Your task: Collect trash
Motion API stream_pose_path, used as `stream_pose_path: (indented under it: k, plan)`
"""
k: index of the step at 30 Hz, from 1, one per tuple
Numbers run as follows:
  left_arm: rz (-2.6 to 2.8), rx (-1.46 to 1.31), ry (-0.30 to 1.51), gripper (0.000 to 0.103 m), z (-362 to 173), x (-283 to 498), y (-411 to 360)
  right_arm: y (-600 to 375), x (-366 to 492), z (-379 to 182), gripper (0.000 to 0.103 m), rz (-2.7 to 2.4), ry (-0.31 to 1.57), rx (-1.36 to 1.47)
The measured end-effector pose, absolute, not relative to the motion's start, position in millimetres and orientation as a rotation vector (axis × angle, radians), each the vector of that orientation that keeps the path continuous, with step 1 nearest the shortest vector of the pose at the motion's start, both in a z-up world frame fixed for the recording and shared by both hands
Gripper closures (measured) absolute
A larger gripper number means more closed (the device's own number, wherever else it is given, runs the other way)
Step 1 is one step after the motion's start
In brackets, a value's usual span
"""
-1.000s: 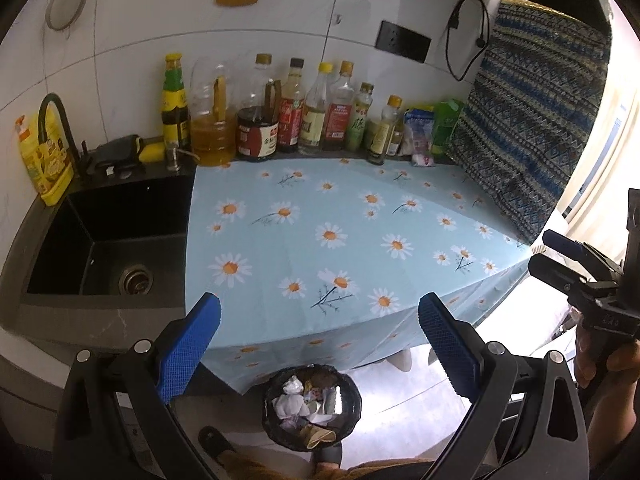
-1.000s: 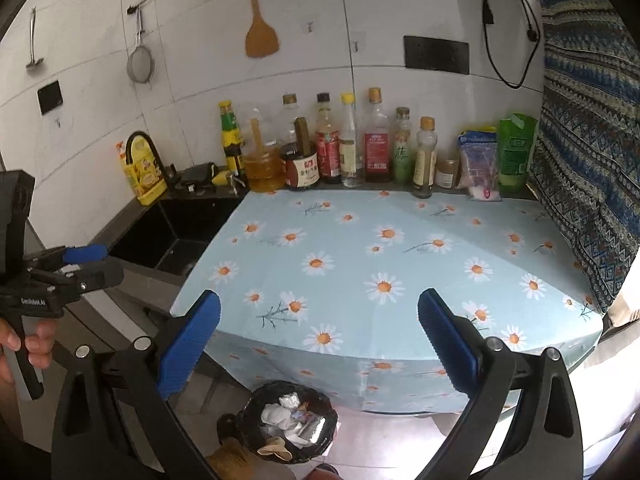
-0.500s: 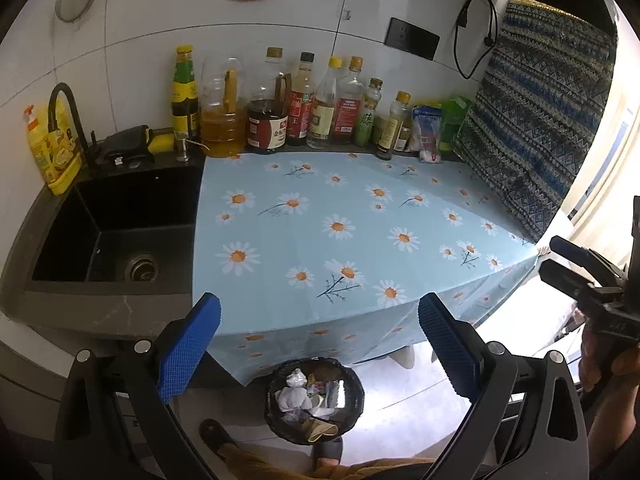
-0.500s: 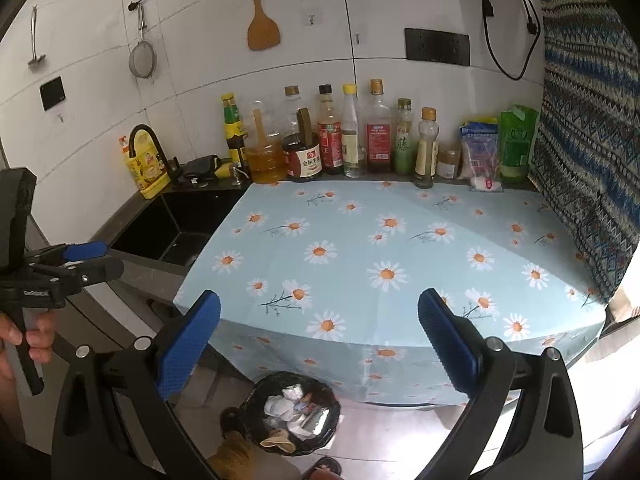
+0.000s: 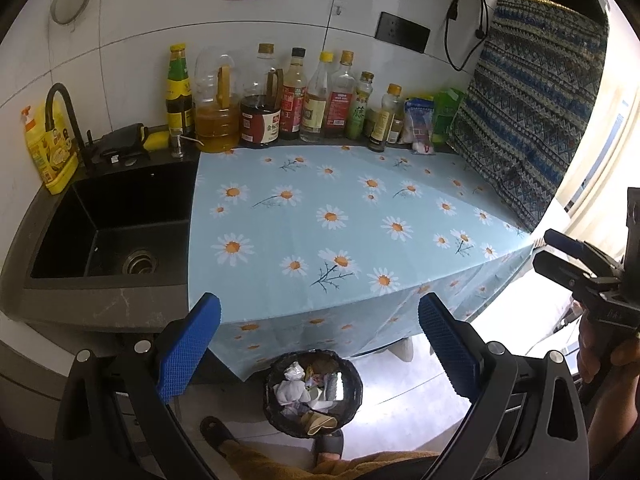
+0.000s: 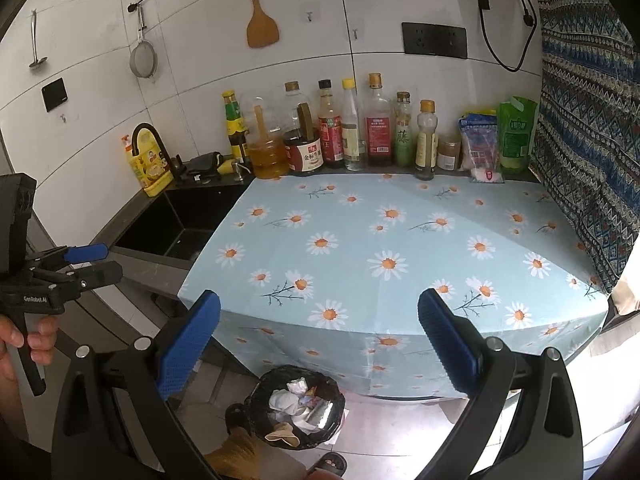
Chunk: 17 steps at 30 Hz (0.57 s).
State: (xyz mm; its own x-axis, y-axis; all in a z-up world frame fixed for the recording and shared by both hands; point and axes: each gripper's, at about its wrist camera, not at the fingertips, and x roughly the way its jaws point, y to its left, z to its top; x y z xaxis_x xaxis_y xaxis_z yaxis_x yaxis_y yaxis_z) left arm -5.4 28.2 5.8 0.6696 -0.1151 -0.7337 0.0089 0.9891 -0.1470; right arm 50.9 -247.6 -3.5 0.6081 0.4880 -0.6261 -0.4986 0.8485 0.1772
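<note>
trash bin [image 5: 313, 394] on floor below daisy tablecloth [image 5: 340, 224], sink [image 5: 116, 220] beside, both claws spread

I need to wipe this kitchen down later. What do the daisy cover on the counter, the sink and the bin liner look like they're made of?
Daisy cover: probably wipeable plastic or oilcloth; it shows a soft sheen and stiff creases at the hanging edge.
Sink: matte black, stone-like composite or coated metal, undecided; its drain ring looks metal.
Bin liner: thin, glossy, crinkled black plastic film.
</note>
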Motion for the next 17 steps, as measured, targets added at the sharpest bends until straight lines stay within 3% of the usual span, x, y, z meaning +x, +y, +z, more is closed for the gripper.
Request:
stream_pose_path:
  k: [17]
  plan:
    - [-0.062,-0.158,0.836,0.007,2.6,-8.1,30.4,-240.2,45.3,-8.5,0.005,0.578,0.727,-0.027]
